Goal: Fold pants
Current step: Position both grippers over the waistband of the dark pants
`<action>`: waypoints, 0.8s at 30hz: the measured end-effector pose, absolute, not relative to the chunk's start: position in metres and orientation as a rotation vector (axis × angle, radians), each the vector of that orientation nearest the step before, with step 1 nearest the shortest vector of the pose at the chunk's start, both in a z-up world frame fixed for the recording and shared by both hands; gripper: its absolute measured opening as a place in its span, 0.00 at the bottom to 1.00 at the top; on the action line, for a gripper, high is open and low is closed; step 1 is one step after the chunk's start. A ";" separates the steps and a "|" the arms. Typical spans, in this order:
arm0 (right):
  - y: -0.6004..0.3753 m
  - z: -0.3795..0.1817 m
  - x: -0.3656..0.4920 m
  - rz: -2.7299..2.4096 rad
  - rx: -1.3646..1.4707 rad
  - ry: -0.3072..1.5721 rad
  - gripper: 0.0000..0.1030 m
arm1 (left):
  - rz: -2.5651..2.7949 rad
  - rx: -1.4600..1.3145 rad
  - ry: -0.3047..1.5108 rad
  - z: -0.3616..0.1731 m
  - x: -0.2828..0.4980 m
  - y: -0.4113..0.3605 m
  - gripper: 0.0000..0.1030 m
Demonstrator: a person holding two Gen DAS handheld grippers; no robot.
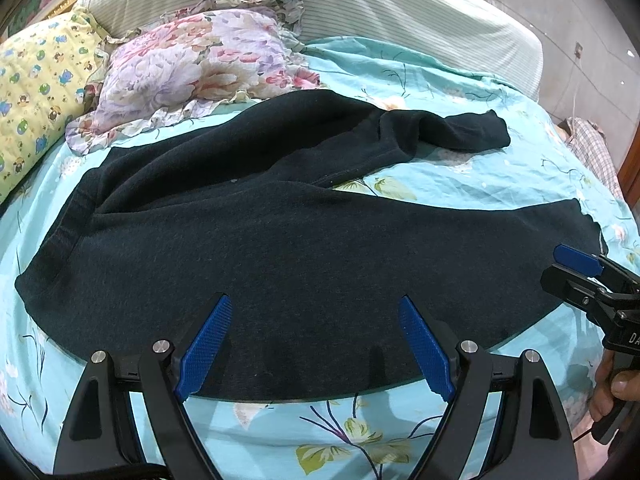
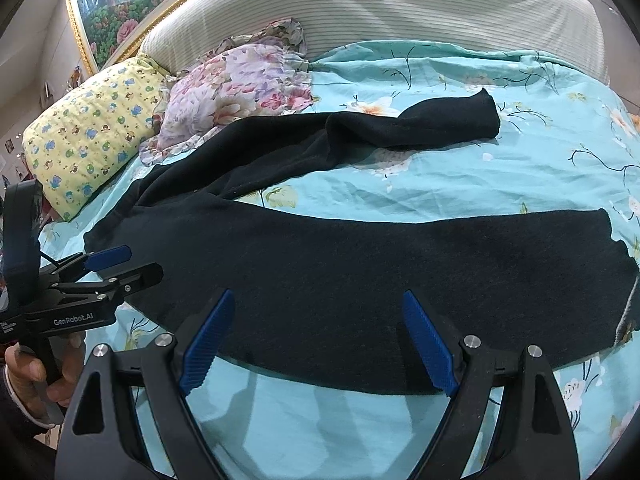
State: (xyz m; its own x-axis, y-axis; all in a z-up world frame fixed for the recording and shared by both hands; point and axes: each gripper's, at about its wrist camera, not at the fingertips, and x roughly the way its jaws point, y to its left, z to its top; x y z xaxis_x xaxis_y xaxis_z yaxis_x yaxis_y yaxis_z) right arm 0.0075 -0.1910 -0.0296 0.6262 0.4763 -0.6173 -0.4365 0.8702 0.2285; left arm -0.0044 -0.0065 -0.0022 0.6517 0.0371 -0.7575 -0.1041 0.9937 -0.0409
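Observation:
Dark navy pants [image 1: 280, 248] lie spread on a turquoise floral bed sheet [image 1: 460, 172], waistband at the left, two legs running right; the far leg is rumpled. They also show in the right wrist view [image 2: 360, 272]. My left gripper [image 1: 314, 308] is open and empty, above the near edge of the near leg. My right gripper [image 2: 318, 304] is open and empty, above the near leg toward its cuff. Each gripper shows in the other's view: the right one [image 1: 580, 264] at the cuff end, the left one [image 2: 120, 264] at the waist end.
A floral cloth [image 1: 192, 68] and a yellow patterned pillow [image 1: 36, 92] lie at the back left, next to the pants. A striped headboard [image 1: 360, 4] stands behind. A checked cloth [image 1: 592, 148] lies off the right bed edge.

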 end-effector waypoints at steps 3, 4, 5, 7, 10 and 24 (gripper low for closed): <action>-0.191 -0.030 0.007 0.525 0.059 0.725 0.83 | 0.080 -0.080 0.859 -0.003 -0.004 -0.007 0.83; -0.191 -0.030 0.008 0.524 0.059 0.726 0.83 | 0.079 -0.080 0.860 -0.003 -0.003 -0.007 0.83; -0.191 -0.030 0.008 0.525 0.060 0.727 0.83 | 0.079 -0.080 0.860 -0.003 -0.003 -0.007 0.83; -0.191 -0.030 0.007 0.523 0.061 0.727 0.83 | 0.079 -0.081 0.861 -0.004 -0.003 -0.008 0.83; -0.189 -0.030 0.005 0.525 0.063 0.726 0.83 | 0.080 -0.080 0.861 -0.004 -0.003 -0.008 0.83; -0.191 -0.031 0.007 0.527 0.066 0.729 0.83 | 0.069 -0.087 0.869 -0.007 -0.001 -0.009 0.84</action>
State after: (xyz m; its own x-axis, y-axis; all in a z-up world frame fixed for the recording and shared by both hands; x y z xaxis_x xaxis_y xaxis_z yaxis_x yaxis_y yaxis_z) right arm 0.0070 -0.1909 -0.0306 0.6221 0.4808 -0.6179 -0.4357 0.8683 0.2371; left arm -0.0012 -0.0087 -0.0068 0.6439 0.0247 -0.7647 -0.0957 0.9942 -0.0484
